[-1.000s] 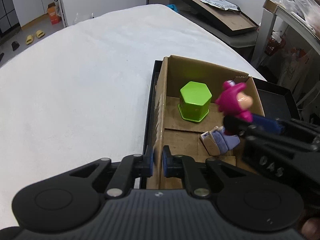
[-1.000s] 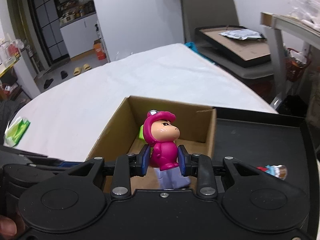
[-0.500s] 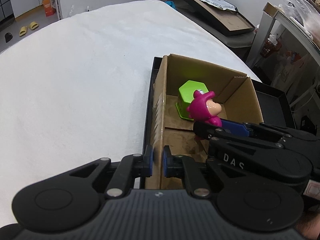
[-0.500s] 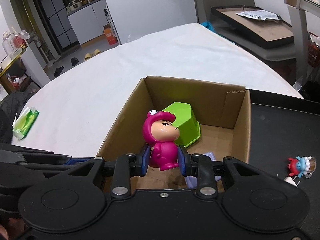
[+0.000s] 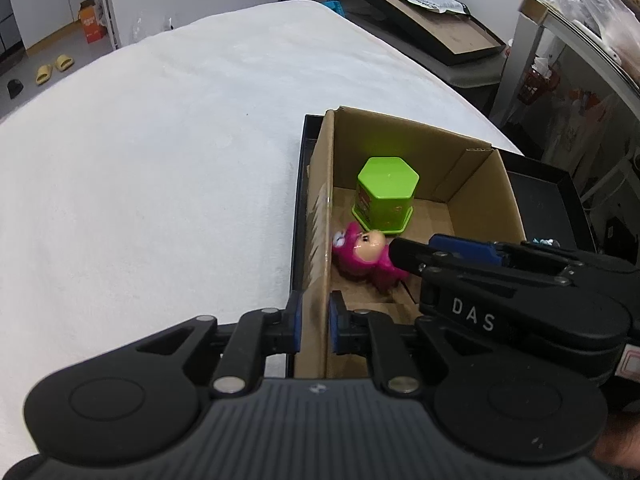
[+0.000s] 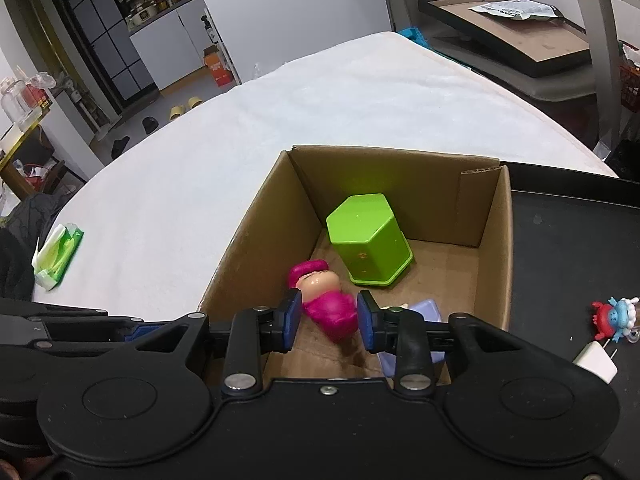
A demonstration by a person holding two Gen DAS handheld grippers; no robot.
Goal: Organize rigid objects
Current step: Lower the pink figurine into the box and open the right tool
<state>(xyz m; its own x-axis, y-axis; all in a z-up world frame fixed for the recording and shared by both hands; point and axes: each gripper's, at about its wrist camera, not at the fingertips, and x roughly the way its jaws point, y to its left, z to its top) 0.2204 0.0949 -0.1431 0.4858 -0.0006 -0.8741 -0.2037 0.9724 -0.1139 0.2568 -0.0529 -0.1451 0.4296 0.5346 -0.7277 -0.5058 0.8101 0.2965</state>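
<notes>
A pink hooded figure point(image 5: 360, 256) point(image 6: 328, 308) lies tipped over on the floor of the cardboard box point(image 5: 480, 192) point(image 6: 400, 176), blurred. My right gripper point(image 6: 327, 322) hangs low inside the box with its jaws opening; the figure sits loose between the blue pads point(image 6: 291, 320). My left gripper point(image 5: 315, 328) straddles the box's near left wall, jaws opening, with the wall between its pads. A green hexagonal container point(image 5: 386, 196) point(image 6: 368, 236) stands upright deeper in the box. A pale purple item point(image 6: 428, 312) lies partly hidden behind the right finger.
The box sits in a black tray point(image 6: 568, 248) on a white cloth-covered table point(image 5: 160, 160). A small red-and-blue toy point(image 6: 618, 316) and a white plug point(image 6: 596, 364) lie on the tray at right. A green wipes packet point(image 6: 58, 256) rests at the table's left.
The right gripper sank into the box with the pink figure; its pads spread and the figure tipped onto the floor. The left pads widened slightly around the box wall.
</notes>
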